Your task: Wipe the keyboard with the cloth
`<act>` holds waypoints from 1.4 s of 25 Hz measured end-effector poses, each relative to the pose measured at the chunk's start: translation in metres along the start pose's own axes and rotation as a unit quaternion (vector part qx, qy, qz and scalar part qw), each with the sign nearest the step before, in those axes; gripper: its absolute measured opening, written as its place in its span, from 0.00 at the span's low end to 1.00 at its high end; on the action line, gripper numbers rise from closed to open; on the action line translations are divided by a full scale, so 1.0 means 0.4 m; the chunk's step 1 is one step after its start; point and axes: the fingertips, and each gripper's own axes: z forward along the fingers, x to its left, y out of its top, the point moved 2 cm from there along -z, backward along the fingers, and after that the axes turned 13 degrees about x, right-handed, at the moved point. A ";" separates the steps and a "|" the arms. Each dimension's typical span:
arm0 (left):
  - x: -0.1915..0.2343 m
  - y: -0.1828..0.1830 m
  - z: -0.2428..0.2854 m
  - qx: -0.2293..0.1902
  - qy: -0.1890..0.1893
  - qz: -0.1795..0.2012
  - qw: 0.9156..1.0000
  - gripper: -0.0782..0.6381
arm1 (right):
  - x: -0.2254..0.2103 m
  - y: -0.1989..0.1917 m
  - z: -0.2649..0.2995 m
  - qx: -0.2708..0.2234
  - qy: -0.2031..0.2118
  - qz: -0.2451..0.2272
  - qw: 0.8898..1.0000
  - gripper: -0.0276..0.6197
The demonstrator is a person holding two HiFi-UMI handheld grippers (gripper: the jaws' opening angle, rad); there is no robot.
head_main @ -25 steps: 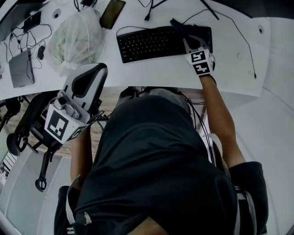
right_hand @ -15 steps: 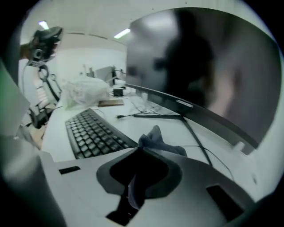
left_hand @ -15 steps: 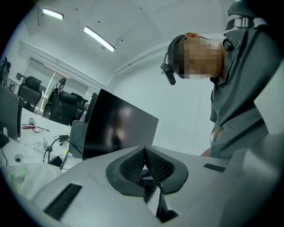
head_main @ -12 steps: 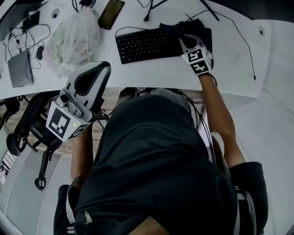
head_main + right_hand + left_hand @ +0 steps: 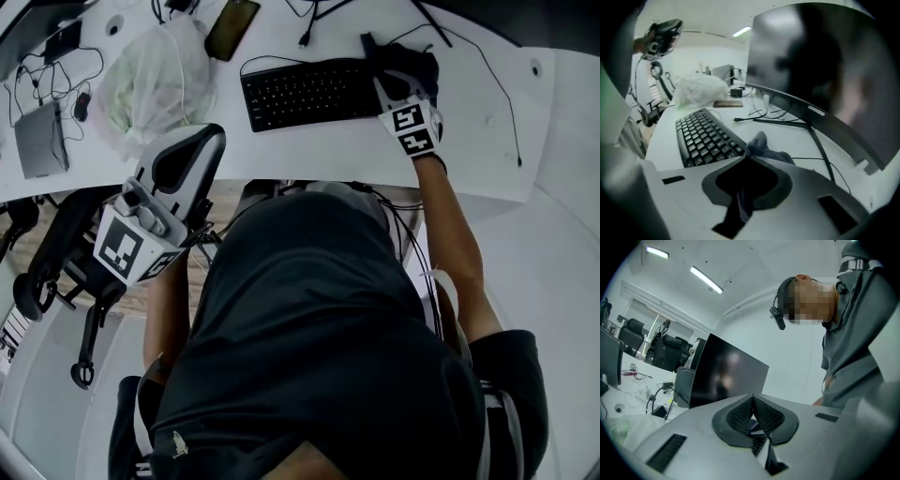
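Note:
A black keyboard point(image 5: 305, 92) lies on the white desk point(image 5: 337, 150). A dark grey cloth point(image 5: 405, 64) covers its right end. My right gripper point(image 5: 392, 82) is shut on that cloth and holds it down on the keys there. In the right gripper view the cloth point(image 5: 765, 146) bunches out of the shut jaws, with the keyboard point(image 5: 705, 136) stretching away to the left. My left gripper point(image 5: 183, 155) hangs below the desk edge at the person's left side. In the left gripper view it point(image 5: 752, 404) is shut on nothing and points up at a monitor.
A white plastic bag point(image 5: 155, 80), a phone point(image 5: 230, 26) and a grey box with cables point(image 5: 37, 141) lie left of the keyboard. A cable point(image 5: 478, 66) runs right of it. A large monitor point(image 5: 820, 79) stands behind. An office chair base point(image 5: 56, 277) is at the lower left.
The right gripper dragged the cloth leftward over the keys half a second ago, and it is now back at the keyboard's right end. The left gripper has barely moved.

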 end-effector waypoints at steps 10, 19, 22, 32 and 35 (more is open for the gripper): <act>0.023 -0.012 -0.040 -0.001 0.008 -0.010 1.000 0.12 | -0.170 -0.153 -0.065 0.054 -0.094 0.164 0.980 0.09; -0.007 -0.003 -0.040 0.003 0.000 0.010 1.000 0.12 | 0.001 -0.167 -0.029 0.052 0.018 0.133 0.990 0.09; -0.005 -0.022 -0.048 0.004 0.004 -0.004 1.000 0.12 | -0.136 -0.264 -0.065 0.102 -0.079 0.180 0.975 0.09; -0.029 0.003 -0.018 0.003 -0.001 0.017 1.000 0.12 | 0.053 -0.185 -0.020 0.037 0.067 0.157 0.985 0.09; -0.011 -0.005 -0.029 0.001 0.014 0.012 1.000 0.12 | -0.106 -0.278 -0.065 0.080 -0.026 0.188 0.979 0.09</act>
